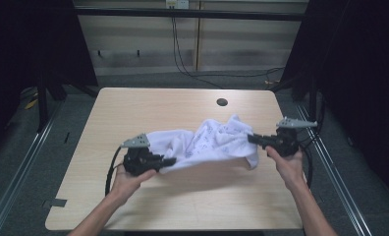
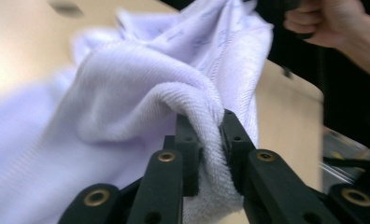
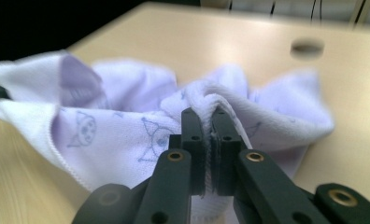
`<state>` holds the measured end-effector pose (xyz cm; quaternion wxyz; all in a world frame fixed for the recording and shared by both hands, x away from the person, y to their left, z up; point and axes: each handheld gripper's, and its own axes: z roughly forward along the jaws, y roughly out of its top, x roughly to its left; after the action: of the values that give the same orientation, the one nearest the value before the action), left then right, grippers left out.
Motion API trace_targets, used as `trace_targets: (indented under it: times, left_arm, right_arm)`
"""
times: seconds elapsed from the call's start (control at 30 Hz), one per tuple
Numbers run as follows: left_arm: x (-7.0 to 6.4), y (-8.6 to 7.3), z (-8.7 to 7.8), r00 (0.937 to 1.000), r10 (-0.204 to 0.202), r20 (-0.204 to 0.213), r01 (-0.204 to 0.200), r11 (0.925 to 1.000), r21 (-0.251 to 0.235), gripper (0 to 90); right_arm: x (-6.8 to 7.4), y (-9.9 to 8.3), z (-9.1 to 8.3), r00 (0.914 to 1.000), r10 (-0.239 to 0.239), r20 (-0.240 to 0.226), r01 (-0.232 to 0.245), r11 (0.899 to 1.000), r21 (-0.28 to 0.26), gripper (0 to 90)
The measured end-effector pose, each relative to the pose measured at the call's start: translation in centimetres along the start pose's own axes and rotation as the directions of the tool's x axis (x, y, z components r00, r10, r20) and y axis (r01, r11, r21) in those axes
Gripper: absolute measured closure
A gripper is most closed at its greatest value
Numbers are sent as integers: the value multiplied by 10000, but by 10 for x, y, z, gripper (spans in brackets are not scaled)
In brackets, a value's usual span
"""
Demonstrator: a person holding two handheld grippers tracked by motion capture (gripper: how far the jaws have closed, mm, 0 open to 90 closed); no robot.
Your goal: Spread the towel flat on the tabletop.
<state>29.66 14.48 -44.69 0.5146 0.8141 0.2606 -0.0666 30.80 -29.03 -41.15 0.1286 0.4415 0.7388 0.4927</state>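
High view: white towel (image 1: 209, 142) hangs stretched between left gripper (image 1: 168, 161) and right gripper (image 1: 254, 139), over the middle of the table (image 1: 148, 103), slightly toward the near edge and the right side. Towel is bunched, not flat; mid-section sags and appears to rest on or just above the tabletop, can't tell which. One loose flap droops near the right gripper.

Claw state:
- Left gripper (image 2: 211, 140): jaws clamped on a thick fold of towel (image 2: 141, 93), terry pile squeezed between the pads. Grip sits at a rolled edge, approx. several layers deep.
- Right gripper (image 3: 209, 135): jaws closed on a thinner hemmed fold of towel (image 3: 127, 126); cloth fills the gap fully.

Handling properties (est.):
- Weight: light. Both grippers carry it w/o visible strain.
- Stiffness: none. Soft, limp cloth; takes any shape, droops wherever unsupported.
- Surface: fluffy terry, not slippery. Pile compresses, so a clamp on a thick fold holds well; a single layer could creep out under pull.
- Fragility: not fragile. Risk is snagging loops or dragging cloth across the table, not breakage.

Where to grip:
- Corners or stitched hem, where the edge is firmest and easiest to trace.
- Avoid mid-panel pinches: they gather extra layers and hide the corners.
- Present holds look like bunched folds rather than clean corners, so spreading it flat will prob. need a re-grip along the hem.

Printed cartoon motifs mark one face, useful for telling sides apart.
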Motion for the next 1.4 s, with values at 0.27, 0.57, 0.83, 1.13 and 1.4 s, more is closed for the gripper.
trace_targets:
  times: [0.27, 0.57, 0.83, 1.13, 1.4]
  left_arm:
    - [-7, -25, -12, 9990, -195, 411, 200, 9997, -117, 609]
    - [37, -32, -26, 9885, -221, -1494, 250, 9995, 175, 715]
    - [61, -38, -4, 9816, -444, -1857, 645, 9925, 1034, 750]
    - [47, -41, 10, 9824, 245, -1852, 109, 9821, 1881, 900]
    - [-1, -61, 5, 9965, 489, -679, -288, 9623, 2706, 899]
  right_arm:
    - [-10, -66, 4, 9973, -37, 737, -92, 9848, 1735, 859]
    - [-31, -71, -17, 9847, 400, 1697, -592, 9922, 1099, 550]
    - [9, -68, -22, 9961, -243, 853, 177, 9969, 769, 536]
    - [56, -62, 16, 9932, -985, -628, 1047, 9890, 1042, 541]
    - [109, -52, 47, 9640, -1795, -1964, 2017, 9744, 996, 542]
